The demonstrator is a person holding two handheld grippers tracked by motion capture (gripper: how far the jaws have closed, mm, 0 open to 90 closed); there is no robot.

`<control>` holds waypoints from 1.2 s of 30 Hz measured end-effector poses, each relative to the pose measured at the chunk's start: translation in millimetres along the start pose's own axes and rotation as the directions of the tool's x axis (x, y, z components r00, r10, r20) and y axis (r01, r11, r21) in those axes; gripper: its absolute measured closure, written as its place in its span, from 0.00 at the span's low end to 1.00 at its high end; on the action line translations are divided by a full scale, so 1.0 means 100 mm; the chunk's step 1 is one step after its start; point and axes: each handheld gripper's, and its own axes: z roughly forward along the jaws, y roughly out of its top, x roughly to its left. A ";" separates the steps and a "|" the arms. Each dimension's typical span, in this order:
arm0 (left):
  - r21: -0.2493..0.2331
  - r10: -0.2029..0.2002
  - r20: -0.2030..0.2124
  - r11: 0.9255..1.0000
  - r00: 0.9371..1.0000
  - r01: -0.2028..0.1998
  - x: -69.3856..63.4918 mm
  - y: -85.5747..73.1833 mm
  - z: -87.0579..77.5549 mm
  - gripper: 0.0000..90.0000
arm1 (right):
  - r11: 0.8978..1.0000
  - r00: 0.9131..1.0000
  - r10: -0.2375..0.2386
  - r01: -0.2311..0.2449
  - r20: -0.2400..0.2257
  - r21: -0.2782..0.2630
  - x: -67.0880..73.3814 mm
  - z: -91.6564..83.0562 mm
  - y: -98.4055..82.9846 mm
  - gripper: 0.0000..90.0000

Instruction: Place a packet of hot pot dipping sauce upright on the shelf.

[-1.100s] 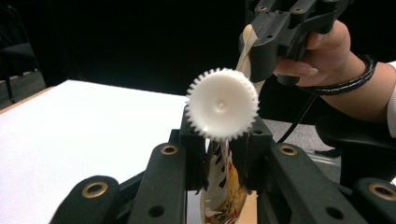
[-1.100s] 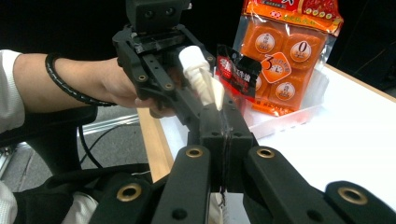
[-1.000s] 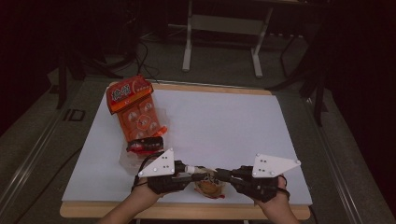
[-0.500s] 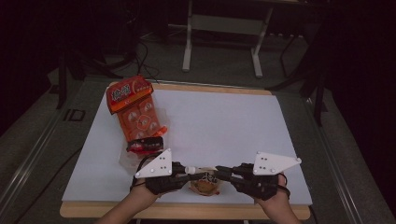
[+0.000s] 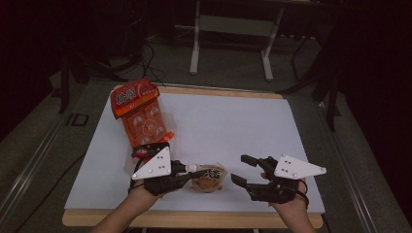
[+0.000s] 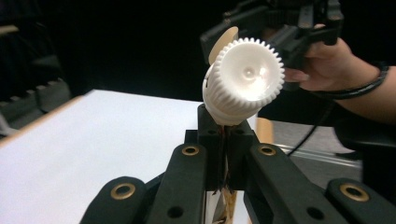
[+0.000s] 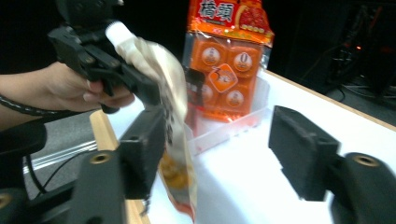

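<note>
Near the tabletop's (image 5: 243, 126) near edge, the left gripper (image 5: 182, 171) has its fingers clamped on the neck of a spouted pouch (image 5: 208, 177) below its white cap (image 6: 245, 74). The right gripper (image 5: 244, 169) stands just beside, fingers wide. Pinched so narrowly, the pouch could swing or slip free

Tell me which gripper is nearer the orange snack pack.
Left. The left gripper sits just below the orange snack pack, shut on a spouted pouch; the right gripper is open, far right.
</note>
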 end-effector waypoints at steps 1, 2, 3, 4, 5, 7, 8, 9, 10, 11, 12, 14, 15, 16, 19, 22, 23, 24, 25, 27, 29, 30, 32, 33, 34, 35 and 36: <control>0.000 0.000 0.000 1.000 1.000 0.000 0.00 0.00 0.00 0.98 | 1.000 1.000 0.006 -0.006 0.010 -0.004 -0.01 -0.01 -0.01 0.34; -0.018 0.009 -0.017 1.000 1.000 -0.009 0.03 0.01 -0.04 0.98 | 1.000 1.000 0.017 -0.017 0.012 -0.010 -0.02 -0.02 -0.02 0.30; -0.018 0.009 -0.017 1.000 1.000 -0.009 0.03 0.01 -0.04 0.98 | 0.999 0.999 0.031 -0.031 0.008 -0.014 -0.03 -0.02 -0.03 0.26; -0.037 -0.006 -0.022 0.999 1.000 0.005 0.07 0.02 -0.09 0.98 | 0.999 0.999 0.036 -0.036 -0.004 -0.009 -0.05 -0.03 -0.03 0.22; -0.037 -0.006 -0.022 0.999 1.000 0.005 0.07 0.02 -0.09 0.98 | 0.999 0.999 0.036 -0.036 -0.004 -0.009 -0.05 -0.03 -0.03 0.22; -0.054 -0.002 -0.054 0.999 0.999 -0.001 0.12 0.05 -0.18 0.98 | 0.998 0.998 0.060 -0.061 -0.035 -0.035 -0.08 -0.07 -0.05 0.18; -0.057 0.001 -0.061 0.998 0.998 -0.004 0.14 0.06 -0.21 0.98 | 0.997 0.997 0.063 -0.064 -0.037 -0.038 -0.09 -0.07 -0.05 0.17; -0.060 0.007 -0.070 0.998 0.998 -0.011 0.16 0.07 -0.25 0.98 | 0.997 0.998 0.060 -0.062 -0.033 -0.041 -0.09 -0.08 -0.06 0.17; -0.064 0.013 -0.076 0.998 0.997 -0.017 0.17 0.08 -0.28 0.98 | 0.997 0.998 0.058 -0.059 -0.032 -0.040 -0.10 -0.08 -0.06 0.17; -0.063 0.019 -0.077 0.998 0.997 -0.023 0.19 0.09 -0.32 0.98 | 0.999 0.999 0.042 -0.043 -0.031 -0.031 -0.10 -0.08 -0.07 0.15; -0.063 0.028 -0.089 0.997 0.996 -0.033 0.21 0.09 -0.36 0.98 | 0.999 0.999 0.035 -0.036 -0.029 -0.025 -0.10 -0.07 -0.07 0.16; -0.062 0.034 -0.099 0.997 0.995 -0.040 0.25 0.09 -0.43 0.98 | 0.999 0.999 0.041 -0.041 -0.036 -0.013 -0.12 -0.06 -0.09 0.16; -0.062 0.037 -0.114 0.997 0.993 -0.045 0.26 0.08 -0.47 0.98 | 0.999 0.998 0.042 -0.042 -0.036 -0.009 -0.12 -0.05 -0.10 0.16; -0.062 0.034 -0.118 0.997 0.992 -0.042 0.28 0.08 -0.50 0.98 | 0.999 0.998 0.043 -0.044 -0.042 -0.005 -0.13 -0.04 -0.11 0.16; -0.056 0.044 -0.144 0.997 0.989 -0.053 0.32 0.06 -0.62 0.98 | 0.998 0.997 0.058 -0.058 -0.057 0.002 -0.15 -0.02 -0.13 0.16; -0.060 0.042 -0.156 0.997 0.987 -0.052 0.36 0.04 -0.72 0.98 | 0.998 0.995 0.069 -0.070 -0.071 0.001 -0.16 0.00 -0.13 0.16; -0.060 0.042 -0.156 0.997 0.987 -0.052 0.36 0.04 -0.72 0.98 | 0.998 0.995 0.070 -0.070 -0.072 0.001 -0.16 0.00 -0.13 0.16; -0.059 0.041 -0.157 0.997 0.987 -0.051 0.39 0.02 -0.79 0.98 | 0.998 0.995 0.065 -0.066 -0.070 0.001 -0.17 0.01 -0.14 0.16; -0.058 0.046 -0.165 0.997 0.985 -0.057 0.39 0.01 -0.82 0.98 | 0.998 0.995 0.064 -0.064 -0.072 0.005 -0.17 0.01 -0.14 0.16; -0.047 0.054 -0.172 0.997 0.984 -0.063 0.41 -0.01 -0.88 0.98 | 0.998 0.996 0.057 -0.057 -0.070 0.006 -0.18 0.02 -0.15 0.16; -0.042 0.053 -0.179 0.997 0.982 -0.062 0.42 -0.02 -0.90 0.98 | 0.998 0.996 0.056 -0.056 -0.070 0.007 -0.18 0.03 -0.15 0.16; -0.038 0.056 -0.187 0.997 0.981 -0.064 0.44 -0.05 -0.95 0.98 | 0.999 0.996 0.054 -0.054 -0.076 0.002 -0.19 0.04 -0.16 0.16; -0.034 0.052 -0.190 0.998 0.980 -0.059 0.46 -0.08 -1.00 0.98 | 0.998 0.995 0.057 -0.057 -0.080 -0.002 -0.20 0.04 -0.17 0.16; -0.031 0.055 -0.201 0.998 0.978 -0.062 0.46 -0.10 -1.02 0.98 | 0.998 0.995 0.061 -0.061 -0.083 0.000 -0.20 0.04 -0.17 0.16; -0.028 0.052 -0.203 0.998 0.978 -0.059 0.47 -0.12 -1.03 0.98 | 0.998 0.994 0.064 -0.065 -0.087 -0.003 -0.21 0.05 -0.17 0.16; -0.026 0.052 -0.203 0.998 0.978 -0.059 0.48 -0.14 -1.05 0.98 | 0.998 0.994 0.069 -0.070 -0.089 -0.001 -0.21 0.05 -0.17 0.16; -0.025 0.050 -0.209 0.998 0.977 -0.057 0.49 -0.16 -1.07 0.98 | 0.997 0.993 0.073 -0.074 -0.093 -0.001 -0.22 0.05 -0.18 0.16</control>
